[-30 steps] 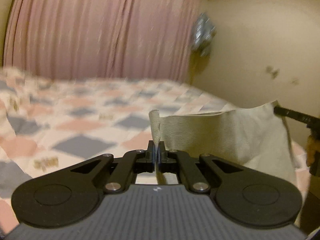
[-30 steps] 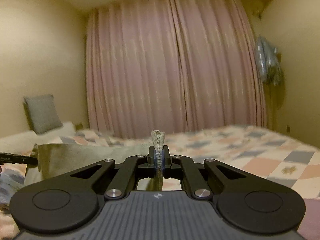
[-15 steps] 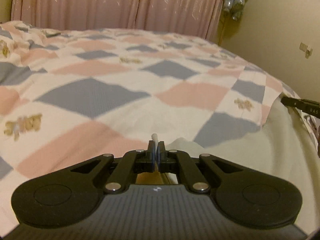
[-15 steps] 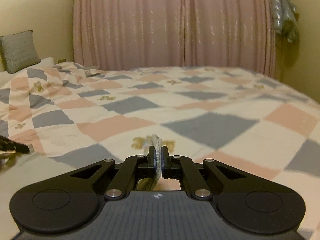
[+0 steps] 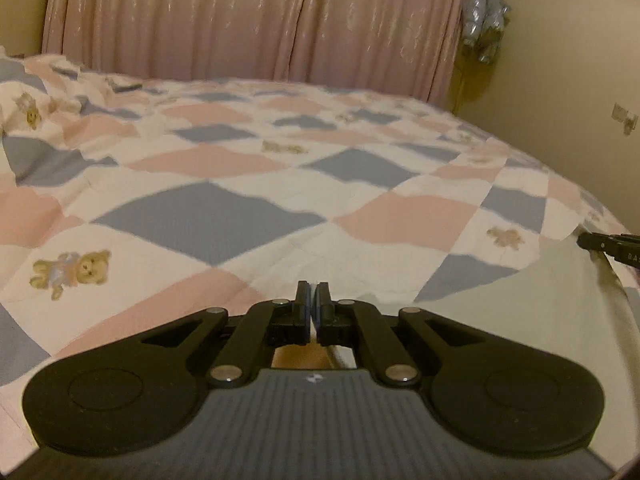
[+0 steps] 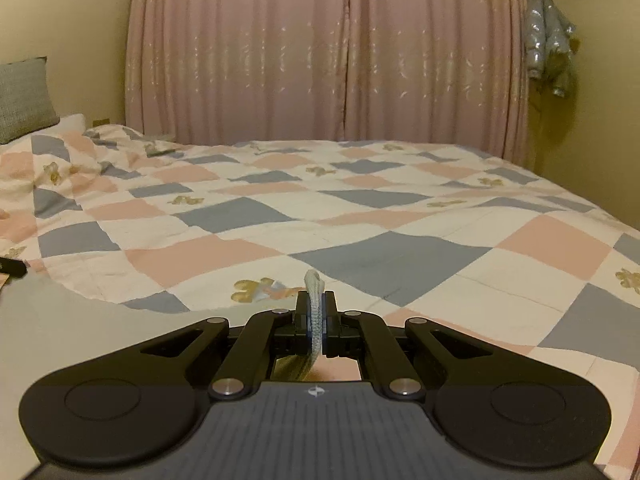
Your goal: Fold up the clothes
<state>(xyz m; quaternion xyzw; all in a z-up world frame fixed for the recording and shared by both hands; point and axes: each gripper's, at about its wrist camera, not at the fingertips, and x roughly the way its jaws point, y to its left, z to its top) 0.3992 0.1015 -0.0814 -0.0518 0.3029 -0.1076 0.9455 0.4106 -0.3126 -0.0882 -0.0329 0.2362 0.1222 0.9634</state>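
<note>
A wide bed (image 6: 400, 208) fills both views, covered by a quilt (image 5: 224, 216) of pink, grey-blue and white squares with small teddy-bear prints (image 5: 74, 272). Behind the bed hang closed pink curtains (image 6: 340, 52). A grey cushion (image 6: 24, 100) leans at the wall on the left of the right wrist view, above a rumpled stretch of quilt. A silvery garment (image 6: 550, 44) hangs on the wall to the right of the curtains. Nothing lies on the open quilt ahead of either tool.

The task's thing, a pale grey-green cloth (image 5: 540, 296), lies spread flat on the near edge of the bed between the two tools. In the left wrist view it covers the lower right; in the right wrist view it covers the lower left (image 6: 80, 320).

The left gripper (image 5: 312, 300) points slightly down over the quilt, low and close to it. Its jaws are closed tight; a thin pale edge shows below them, but whether cloth is pinched there cannot be told. The right gripper (image 6: 316, 308) sits equally low and tilted slightly down. Its jaws are clamped on a ribbed hem of the cloth, which sticks up above them as a small tab (image 6: 314, 284). Each tool's black tip shows at the edge of the other's view, at the far corner of the cloth.
</note>
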